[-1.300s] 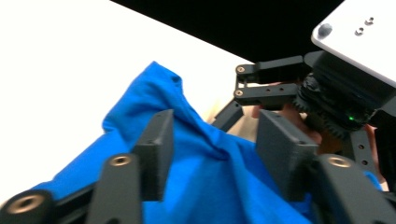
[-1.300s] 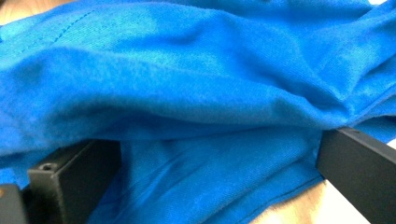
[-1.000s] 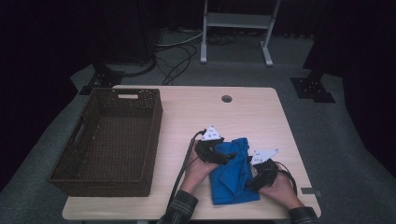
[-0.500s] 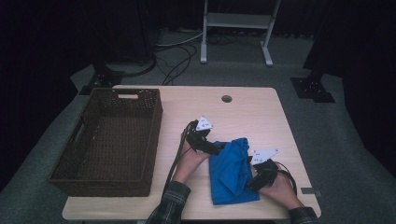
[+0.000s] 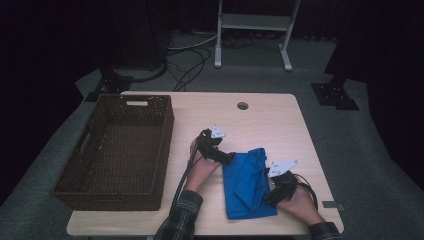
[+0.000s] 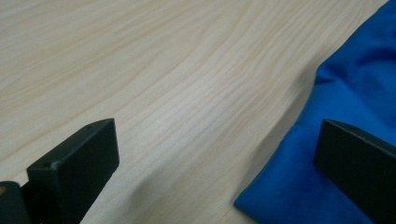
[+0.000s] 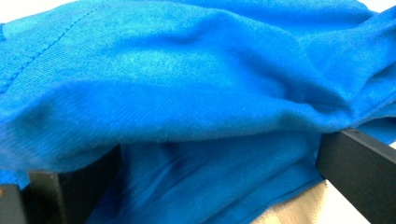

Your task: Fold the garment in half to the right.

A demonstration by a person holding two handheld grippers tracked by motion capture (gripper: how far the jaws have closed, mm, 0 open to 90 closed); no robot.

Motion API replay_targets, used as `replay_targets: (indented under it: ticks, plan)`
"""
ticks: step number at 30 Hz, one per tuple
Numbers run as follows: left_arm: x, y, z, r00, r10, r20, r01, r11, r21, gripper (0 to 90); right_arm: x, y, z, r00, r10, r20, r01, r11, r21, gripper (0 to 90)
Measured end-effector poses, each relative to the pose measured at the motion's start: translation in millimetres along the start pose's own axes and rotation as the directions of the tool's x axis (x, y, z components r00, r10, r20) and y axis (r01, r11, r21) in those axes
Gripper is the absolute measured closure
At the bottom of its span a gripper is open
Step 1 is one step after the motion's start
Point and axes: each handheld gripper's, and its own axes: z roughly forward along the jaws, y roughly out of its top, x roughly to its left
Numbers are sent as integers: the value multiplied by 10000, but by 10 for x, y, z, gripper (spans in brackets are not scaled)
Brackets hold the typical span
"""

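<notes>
Both jaws of the left gripper [image 5: 227, 159] have just opened wide, off the blue cloth [image 5: 245, 182].

Soft matt blue knit cloth [image 5: 247, 182] on a smooth pale wood-grain table [image 5: 260, 120] — beside it, a rough brown wicker basket [image 5: 117, 150].

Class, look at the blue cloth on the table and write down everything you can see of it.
The blue cloth is a bright blue knit garment with a stitched hem, folded into a rough upright oblong with rumpled folds at its far right. It lies on the pale wooden table, near the front edge. The left gripper stands open at its upper left corner, one jaw over the cloth's edge. The right gripper has cloth bunched between its wide jaws.
</notes>
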Motion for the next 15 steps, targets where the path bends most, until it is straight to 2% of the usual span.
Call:
replay_targets:
  ticks: [3, 6, 11, 15]
  plan:
    - [-9, -24, 40, 9996, 193, -198, -185, 9991, 388, 1, -1, 0, 1, 10000, -10, 0, 10, 10000, -2, 0]
    - [-5, -47, 70, 9996, 215, -199, -202, 9978, 630, 1, 5, 0, 1, 10000, 11, 18, -11, 10000, 3, 0]
    - [1, -55, 73, 9996, 219, -152, -207, 9972, 719, 1, 38, 1, 2, 10000, 11, 25, -11, 10000, 4, 0]
    - [23, -68, 63, 9999, 151, 76, -157, 9965, 818, 2, 68, -5, -4, 10000, -14, 31, 14, 10000, -5, 0]
